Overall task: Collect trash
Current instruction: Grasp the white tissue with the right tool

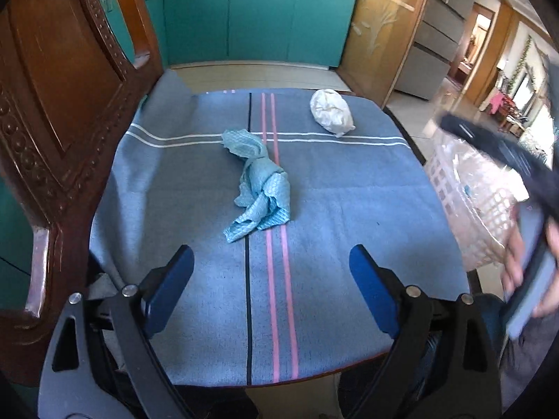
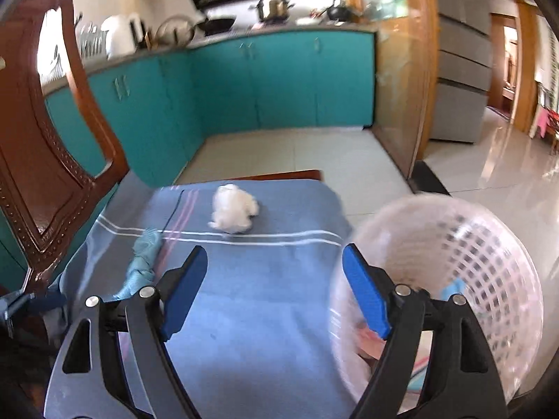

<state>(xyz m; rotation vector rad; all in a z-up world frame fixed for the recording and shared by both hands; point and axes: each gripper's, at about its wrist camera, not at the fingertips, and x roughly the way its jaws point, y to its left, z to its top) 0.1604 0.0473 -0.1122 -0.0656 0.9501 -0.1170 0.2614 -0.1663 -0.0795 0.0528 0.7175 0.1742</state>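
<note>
A crumpled teal cloth (image 1: 260,188) lies in the middle of the blue striped tablecloth (image 1: 195,272). A crumpled white paper ball (image 1: 331,111) sits near the table's far right edge. My left gripper (image 1: 270,269) is open and empty, above the near part of the table, short of the teal cloth. My right gripper (image 2: 274,272) is open and empty, at the table's right side beside a white lattice basket (image 2: 489,262). In the right wrist view the paper ball (image 2: 233,213) lies ahead and the teal cloth (image 2: 141,265) to the left. The basket (image 1: 468,188) also shows in the left wrist view.
A carved wooden chair back (image 1: 59,132) stands at the table's left. Teal kitchen cabinets (image 1: 258,17) run behind, with tiled floor (image 2: 297,153) between. The basket holds some trash, blurred. A hand holding the right gripper (image 1: 517,160) shows at the right of the left wrist view.
</note>
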